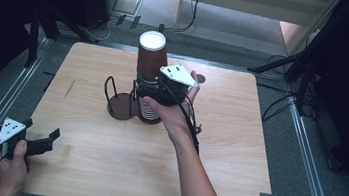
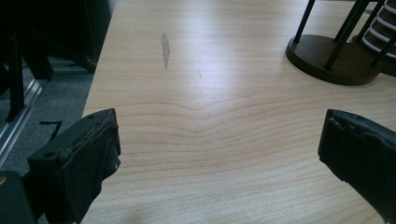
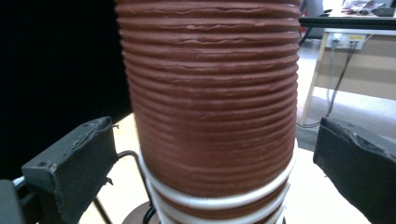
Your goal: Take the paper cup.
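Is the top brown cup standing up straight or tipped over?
Upright: the top brown cup sits nested on the cup stack, white rim up.

A lab: wooden table amid black tripods, floor cables.

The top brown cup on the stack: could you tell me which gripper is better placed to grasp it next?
Right. The right gripper already has its open jaws either side of the top brown cup. The left gripper sits open near the table's near-left corner, well away from the stack.
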`<control>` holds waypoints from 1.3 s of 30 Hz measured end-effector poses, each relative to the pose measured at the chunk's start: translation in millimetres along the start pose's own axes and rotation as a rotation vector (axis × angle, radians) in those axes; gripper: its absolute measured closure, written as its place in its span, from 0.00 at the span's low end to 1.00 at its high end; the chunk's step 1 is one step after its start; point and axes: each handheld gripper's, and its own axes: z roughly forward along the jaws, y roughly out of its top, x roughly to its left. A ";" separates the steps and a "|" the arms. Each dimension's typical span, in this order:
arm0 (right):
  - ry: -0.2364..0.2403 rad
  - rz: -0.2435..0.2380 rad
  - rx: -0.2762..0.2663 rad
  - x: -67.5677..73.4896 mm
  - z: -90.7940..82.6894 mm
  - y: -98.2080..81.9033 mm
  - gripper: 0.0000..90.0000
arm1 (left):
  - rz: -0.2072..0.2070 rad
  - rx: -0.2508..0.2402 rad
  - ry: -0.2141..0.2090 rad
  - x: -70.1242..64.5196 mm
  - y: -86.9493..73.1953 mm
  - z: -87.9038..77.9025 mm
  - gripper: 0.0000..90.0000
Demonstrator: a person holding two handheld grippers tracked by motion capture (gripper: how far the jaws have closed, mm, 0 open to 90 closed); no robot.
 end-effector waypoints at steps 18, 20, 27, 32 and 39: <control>-0.009 0.001 0.005 3.7 22.6 7.7 0.00 | -0.006 -0.003 -0.016 1.0 0.0 0.3 0.00; -0.014 0.001 0.005 3.7 24.8 8.3 0.00 | -0.007 -0.002 -0.019 1.0 0.0 0.3 0.00; -0.036 -0.002 0.008 5.0 30.1 7.6 0.00 | -0.010 -0.001 -0.026 1.4 0.0 0.0 0.00; -0.057 -0.011 -0.019 6.2 28.9 8.3 0.09 | -0.013 -0.004 -0.028 1.5 0.0 0.2 0.00; -0.059 -0.013 -0.037 7.6 27.3 11.8 0.11 | -0.015 -0.003 -0.033 1.5 -0.1 0.1 0.00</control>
